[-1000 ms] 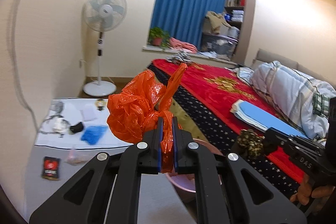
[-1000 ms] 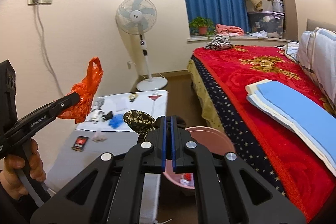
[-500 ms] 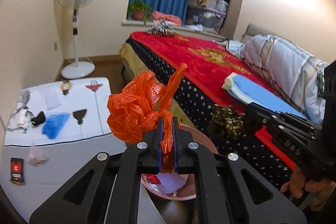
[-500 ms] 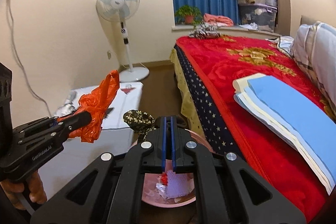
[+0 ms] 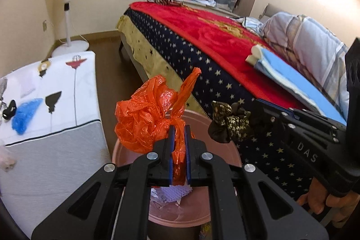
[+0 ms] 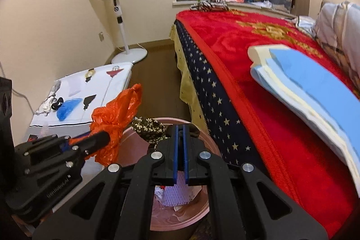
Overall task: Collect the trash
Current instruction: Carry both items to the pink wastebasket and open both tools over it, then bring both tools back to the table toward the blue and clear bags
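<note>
The pink bin [image 5: 216, 127] sits directly below both. The left hand-held gripper [image 5: 178, 145] clamps the orange bag [image 5: 144, 118]; the right hand-held gripper [image 6: 180, 150] pinches a floral cloth [image 6: 148, 127] beside it.

Crumpled orange bag [image 5: 146, 120] above pink bin [image 5: 216, 127].

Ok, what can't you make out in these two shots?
- Pink bin: its floor, both views, covered by the hand-held grippers and the paper inside.
- Floral black item: which part the right hand-held gripper pinches, right wrist view.
- Dark packet: cropped behind the left hand-held gripper, holding the orange bag.
</note>
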Demonstrator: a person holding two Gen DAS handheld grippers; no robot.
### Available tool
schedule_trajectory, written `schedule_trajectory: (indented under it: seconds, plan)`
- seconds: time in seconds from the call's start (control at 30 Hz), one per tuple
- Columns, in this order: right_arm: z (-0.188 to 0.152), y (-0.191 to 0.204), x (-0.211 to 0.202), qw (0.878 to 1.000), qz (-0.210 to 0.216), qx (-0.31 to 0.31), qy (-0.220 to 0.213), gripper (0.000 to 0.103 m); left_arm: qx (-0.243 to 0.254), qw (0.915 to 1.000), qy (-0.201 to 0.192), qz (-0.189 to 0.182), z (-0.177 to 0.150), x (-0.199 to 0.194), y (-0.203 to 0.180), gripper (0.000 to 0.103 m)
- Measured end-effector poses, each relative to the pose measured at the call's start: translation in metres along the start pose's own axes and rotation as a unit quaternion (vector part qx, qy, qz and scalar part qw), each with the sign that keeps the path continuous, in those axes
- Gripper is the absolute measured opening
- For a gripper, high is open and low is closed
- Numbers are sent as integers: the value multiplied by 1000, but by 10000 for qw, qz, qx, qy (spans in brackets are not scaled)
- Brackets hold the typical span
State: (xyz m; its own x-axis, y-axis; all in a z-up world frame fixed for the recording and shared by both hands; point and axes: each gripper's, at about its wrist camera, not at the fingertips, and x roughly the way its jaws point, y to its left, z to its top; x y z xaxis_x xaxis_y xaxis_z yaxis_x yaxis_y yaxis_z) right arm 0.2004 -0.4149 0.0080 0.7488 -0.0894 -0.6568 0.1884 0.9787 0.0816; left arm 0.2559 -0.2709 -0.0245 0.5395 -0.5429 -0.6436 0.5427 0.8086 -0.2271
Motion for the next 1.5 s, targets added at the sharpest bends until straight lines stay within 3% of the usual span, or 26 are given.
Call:
schedule_trajectory:
  seconds: [0.23, 0.3, 0.33, 0.37, 0.4, 0.43, 0.53, 0.6, 0.8, 0.87, 1.1, 1.3, 1.5]
  plan:
    - [-5, 0, 22, 9997, -38, -49, 245, 4, -122, 9997, 204, 23, -5, 24, 8, 8]
    - [-7, -1, 27, 9995, -13, -23, 307, 9, -170, 9995, 246, 63, -6, 28, 10, 11]
    - [-8, -1, 29, 9994, -18, -9, 333, 9, -210, 9994, 271, 106, -6, 30, 12, 22]
    - [-9, -1, 32, 9992, 17, -14, 399, 12, -253, 9992, 299, 119, -6, 32, 14, 41]
    - [-11, 0, 34, 9987, 73, -25, 512, 25, -327, 9989, 290, 160, -6, 32, 17, 53]
    - [-12, 1, 36, 9984, 72, -27, 556, 36, -410, 9985, 213, 276, -7, 30, 20, 72]
    - [-12, 1, 32, 9988, -92, -65, 480, 54, -565, 9969, -28, 546, -8, 24, 29, 83]
    - [-10, 0, 27, 9989, -175, -60, 422, 71, -630, 9958, -18, 666, -7, 20, 33, 85]
    - [12, 22, -31, 9980, -266, -383, -418, 89, -540, 9932, -453, 922, 3, -35, 29, 86]
    - [18, 35, -59, 9956, -268, -544, -720, 92, -495, 9917, -619, 1013, 6, -64, 28, 92]
    - [1, 72, -159, 9895, -147, -464, -1364, 96, -297, 9830, -1057, 1472, -7, -183, 34, 93]
    - [-39, 100, -211, 9910, 181, -300, -1289, 97, -455, 9749, -1324, 1731, -47, -267, 47, 95]
    - [-67, 132, -252, 9884, 381, -340, -1427, 97, -494, 9683, -1442, 1976, -95, -320, 52, 95]
